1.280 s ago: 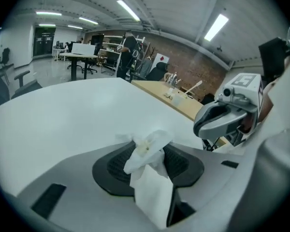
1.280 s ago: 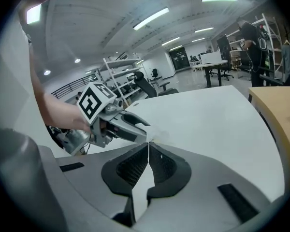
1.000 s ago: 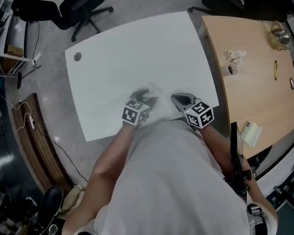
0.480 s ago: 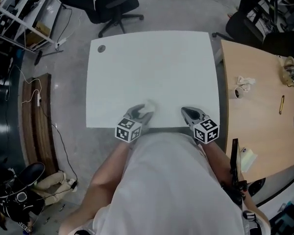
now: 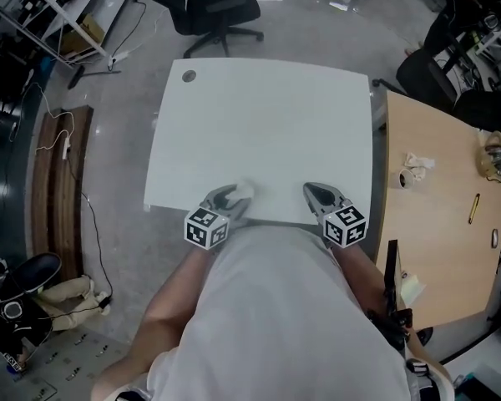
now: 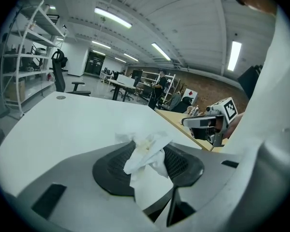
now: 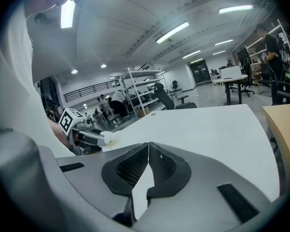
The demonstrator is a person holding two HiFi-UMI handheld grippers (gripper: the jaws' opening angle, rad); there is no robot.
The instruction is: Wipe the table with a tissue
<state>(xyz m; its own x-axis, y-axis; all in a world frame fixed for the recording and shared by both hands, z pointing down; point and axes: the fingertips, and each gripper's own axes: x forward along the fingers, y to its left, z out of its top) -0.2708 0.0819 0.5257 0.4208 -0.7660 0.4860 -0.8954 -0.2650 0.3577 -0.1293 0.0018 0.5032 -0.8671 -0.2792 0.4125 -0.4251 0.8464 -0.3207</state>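
L gripper point(image 5: 226, 199) pinched the crumpled tissue point(image 6: 146, 152) at the table's point(image 5: 267, 115) near edge. R gripper point(image 5: 315, 194) was pressed together, empty, also at that edge. Risk: wiping drag could pull the loosely wadded tissue free.

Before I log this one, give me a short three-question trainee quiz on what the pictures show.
1. What is clamped in the left hand-held gripper?
2. True or false: the right hand-held gripper has its jaws wide apart.
3. Over which part of the white table are both hand-held grippers? A) the edge nearest the person; B) the far edge; C) the middle.
Key: 1. A crumpled tissue. 2. False: the jaws are together with nothing between them. 3. A.
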